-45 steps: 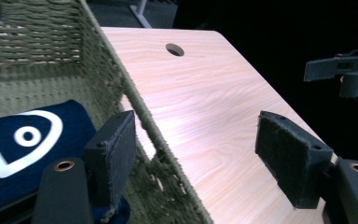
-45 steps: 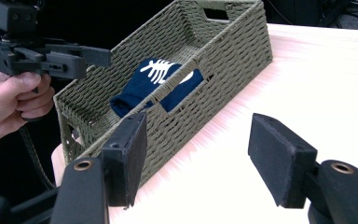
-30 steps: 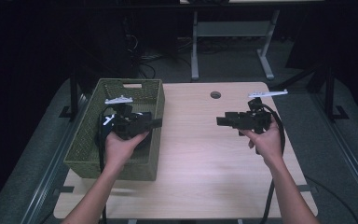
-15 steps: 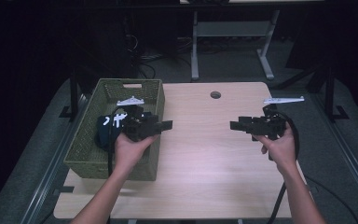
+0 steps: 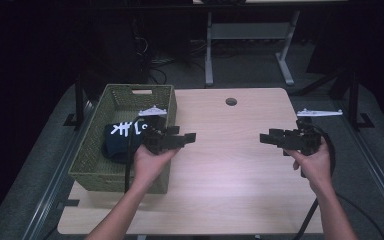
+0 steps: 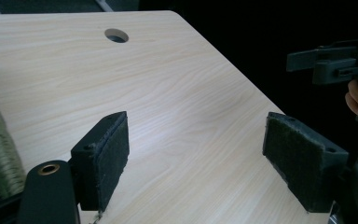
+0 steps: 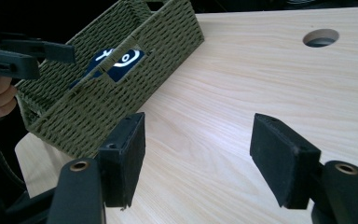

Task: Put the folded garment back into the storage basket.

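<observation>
A folded dark cloth (image 5: 122,140) with white print lies in the green woven basket (image 5: 92,160) at the table's (image 5: 230,170) left edge. The left gripper (image 5: 187,137) hovers just right of the basket (past its rim, above bare wood), jaws wide apart and empty. The right gripper (image 5: 266,138), equally wide open and empty, hangs well apart across the table, pointing toward the basket.

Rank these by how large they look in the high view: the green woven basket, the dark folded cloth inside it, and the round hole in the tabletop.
1. green woven basket
2. dark folded cloth, partly hidden by the left gripper
3. round hole
</observation>
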Demonstrator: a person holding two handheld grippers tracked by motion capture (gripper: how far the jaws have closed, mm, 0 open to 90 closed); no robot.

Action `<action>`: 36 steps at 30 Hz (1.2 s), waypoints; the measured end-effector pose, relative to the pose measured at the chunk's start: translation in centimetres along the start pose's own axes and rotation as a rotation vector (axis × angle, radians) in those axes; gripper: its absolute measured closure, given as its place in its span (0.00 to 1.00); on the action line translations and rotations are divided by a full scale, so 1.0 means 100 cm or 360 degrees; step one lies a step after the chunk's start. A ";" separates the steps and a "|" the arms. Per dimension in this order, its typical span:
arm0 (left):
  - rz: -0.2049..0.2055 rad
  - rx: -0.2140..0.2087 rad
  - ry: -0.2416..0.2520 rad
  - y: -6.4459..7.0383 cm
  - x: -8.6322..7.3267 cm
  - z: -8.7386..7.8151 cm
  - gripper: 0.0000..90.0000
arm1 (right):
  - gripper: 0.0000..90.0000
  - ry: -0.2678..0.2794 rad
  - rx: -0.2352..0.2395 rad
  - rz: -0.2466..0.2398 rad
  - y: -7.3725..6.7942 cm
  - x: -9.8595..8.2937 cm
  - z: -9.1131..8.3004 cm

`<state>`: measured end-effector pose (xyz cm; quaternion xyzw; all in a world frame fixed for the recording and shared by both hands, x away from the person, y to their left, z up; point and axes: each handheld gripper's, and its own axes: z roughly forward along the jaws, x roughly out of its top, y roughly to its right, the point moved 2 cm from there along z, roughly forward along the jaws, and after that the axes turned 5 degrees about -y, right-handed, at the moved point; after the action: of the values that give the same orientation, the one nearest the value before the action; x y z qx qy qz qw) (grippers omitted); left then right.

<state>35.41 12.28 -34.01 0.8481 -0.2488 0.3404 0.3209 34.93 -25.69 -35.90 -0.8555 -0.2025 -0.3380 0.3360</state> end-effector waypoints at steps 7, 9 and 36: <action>0.0009 -0.0011 -0.0026 0.007 -0.003 0.014 0.24 | 0.39 0.0012 -0.0029 0.0029 0.010 -0.011 -0.011; 0.0020 -0.0005 0.0008 0.010 -0.005 0.016 0.24 | 0.39 0.0019 -0.0038 0.0045 0.013 -0.015 -0.015; 0.0108 -0.0135 -0.0008 0.053 -0.043 0.055 0.24 | 0.37 0.0048 -0.0161 0.0111 0.040 -0.076 -0.036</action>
<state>31.53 5.65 -38.24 0.8257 -0.2923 0.3382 0.3442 30.37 -31.95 -41.12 -0.8728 -0.1501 -0.3486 0.3068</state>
